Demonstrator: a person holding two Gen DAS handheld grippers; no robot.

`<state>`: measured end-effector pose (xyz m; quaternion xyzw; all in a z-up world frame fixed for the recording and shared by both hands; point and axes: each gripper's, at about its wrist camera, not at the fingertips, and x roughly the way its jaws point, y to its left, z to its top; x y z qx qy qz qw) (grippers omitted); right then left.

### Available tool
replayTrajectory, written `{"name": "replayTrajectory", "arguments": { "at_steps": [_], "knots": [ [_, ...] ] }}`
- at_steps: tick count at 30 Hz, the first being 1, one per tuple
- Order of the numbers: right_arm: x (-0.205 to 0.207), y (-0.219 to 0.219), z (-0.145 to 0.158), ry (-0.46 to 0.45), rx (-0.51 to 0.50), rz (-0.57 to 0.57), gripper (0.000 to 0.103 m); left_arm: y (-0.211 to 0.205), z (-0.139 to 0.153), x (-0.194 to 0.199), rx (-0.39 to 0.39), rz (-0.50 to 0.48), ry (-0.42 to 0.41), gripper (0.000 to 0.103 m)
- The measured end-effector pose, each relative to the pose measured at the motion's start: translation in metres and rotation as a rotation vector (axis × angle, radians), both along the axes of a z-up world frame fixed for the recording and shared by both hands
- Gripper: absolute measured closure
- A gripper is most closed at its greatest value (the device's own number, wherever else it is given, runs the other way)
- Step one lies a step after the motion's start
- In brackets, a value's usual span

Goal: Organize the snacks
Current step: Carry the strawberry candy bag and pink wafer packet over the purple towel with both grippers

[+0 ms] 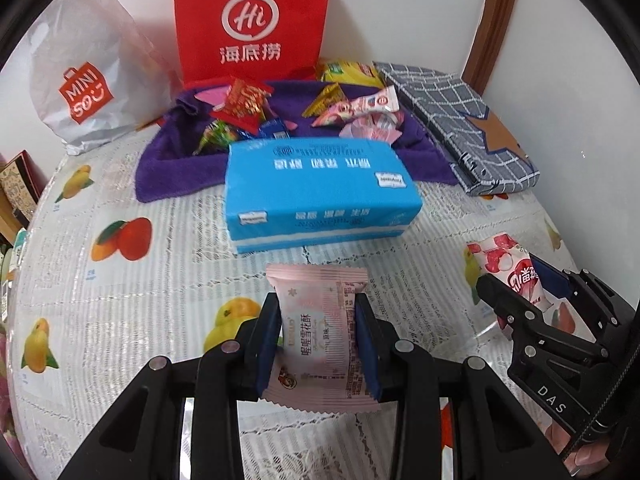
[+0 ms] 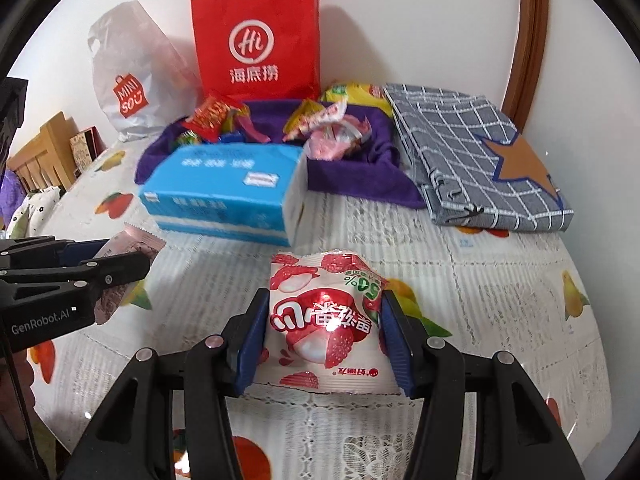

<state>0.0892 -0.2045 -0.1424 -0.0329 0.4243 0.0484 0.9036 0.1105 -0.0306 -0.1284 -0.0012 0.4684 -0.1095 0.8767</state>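
Both your grippers grip a snack above the near table.
Your left gripper (image 1: pixel 318 334) pinches a pale pink wrapped pastry packet (image 1: pixel 318 332); your right gripper (image 2: pixel 324 336) clamps a white-and-red lychee jelly pouch (image 2: pixel 326 320). Far behind the blue tissue pack (image 1: pixel 320 188), the purple towel nest (image 1: pixel 172 168) holds assorted wrapped candies (image 1: pixel 352 114).

purple towel (image 1: pixel 168 168), blue tissue pack (image 1: pixel 320 192), red bag (image 1: pixel 252 16)

Tissue pack (image 1: pixel 320 188) before towel (image 1: pixel 168 176) (snacks (image 1: pixel 360 112) on it).
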Motion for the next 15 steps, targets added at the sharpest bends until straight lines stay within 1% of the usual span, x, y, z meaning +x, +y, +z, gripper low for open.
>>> {"name": "replayTrajectory", "arguments": {
  "at_steps": [9, 15],
  "knots": [
    [-0.009, 0.014, 0.030, -0.033, 0.009, -0.004, 0.050, 0.012, 0.034, -0.013, -0.002, 0.016, -0.057, 0.069],
    [-0.011, 0.019, 0.050, -0.057, 0.016, -0.008, 0.050, 0.017, 0.051, -0.016, -0.005, 0.023, -0.081, 0.069]
  ]
}}
